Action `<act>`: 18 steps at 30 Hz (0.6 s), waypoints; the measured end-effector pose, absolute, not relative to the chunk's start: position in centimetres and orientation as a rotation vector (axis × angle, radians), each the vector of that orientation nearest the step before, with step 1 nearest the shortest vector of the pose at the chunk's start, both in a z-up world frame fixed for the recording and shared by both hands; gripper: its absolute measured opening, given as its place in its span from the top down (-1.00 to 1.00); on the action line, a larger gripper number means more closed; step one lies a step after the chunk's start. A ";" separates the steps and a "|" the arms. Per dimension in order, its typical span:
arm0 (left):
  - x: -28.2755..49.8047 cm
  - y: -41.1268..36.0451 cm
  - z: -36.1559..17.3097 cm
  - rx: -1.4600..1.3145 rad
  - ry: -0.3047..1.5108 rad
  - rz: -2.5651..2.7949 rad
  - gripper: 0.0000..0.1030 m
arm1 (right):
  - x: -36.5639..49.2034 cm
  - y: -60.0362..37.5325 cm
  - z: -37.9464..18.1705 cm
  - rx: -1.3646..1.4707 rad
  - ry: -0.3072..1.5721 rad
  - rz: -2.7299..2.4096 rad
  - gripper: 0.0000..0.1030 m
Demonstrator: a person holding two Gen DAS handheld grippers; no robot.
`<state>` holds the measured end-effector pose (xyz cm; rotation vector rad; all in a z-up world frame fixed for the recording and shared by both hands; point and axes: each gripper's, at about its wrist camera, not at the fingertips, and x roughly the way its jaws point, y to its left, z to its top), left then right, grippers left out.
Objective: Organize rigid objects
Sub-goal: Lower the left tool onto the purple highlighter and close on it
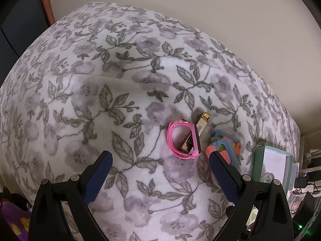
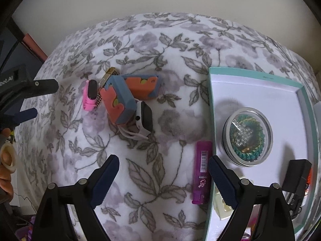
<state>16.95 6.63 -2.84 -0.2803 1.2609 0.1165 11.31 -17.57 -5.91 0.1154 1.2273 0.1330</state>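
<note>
A pink watch (image 1: 183,140) lies on the floral blanket (image 1: 120,100) with a gold lighter (image 1: 202,124) under it and blue-and-orange cases (image 1: 224,143) to its right. My left gripper (image 1: 159,160) is open just in front of the watch. In the right wrist view the pink watch (image 2: 90,95), two cases (image 2: 118,104), a white smartwatch (image 2: 144,120) and a purple lighter (image 2: 201,172) lie on the blanket. My right gripper (image 2: 163,165) is open and empty. A teal-rimmed box (image 2: 212,108) holds a round glass-lidded tin (image 2: 247,136) and a black object (image 2: 297,182).
The teal box (image 1: 270,166) sits at the blanket's right edge. A beige wall (image 1: 220,10) runs behind. My left gripper also shows at the left of the right wrist view (image 2: 30,98). Clutter lies beyond the blanket's right edge (image 1: 307,182).
</note>
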 end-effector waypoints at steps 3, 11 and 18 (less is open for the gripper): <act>17.1 6.2 -3.4 -0.262 1.277 0.100 -0.88 | 11.4 -17.7 -6.1 0.120 1.232 0.135 -0.77; 17.1 4.9 -4.3 -0.271 1.322 0.035 -0.88 | 11.2 -19.2 -4.1 0.126 1.183 0.079 -0.77; 16.7 1.9 -5.1 -0.255 1.375 -0.032 -0.88 | 10.9 -22.7 -2.5 0.141 1.171 -0.086 -0.77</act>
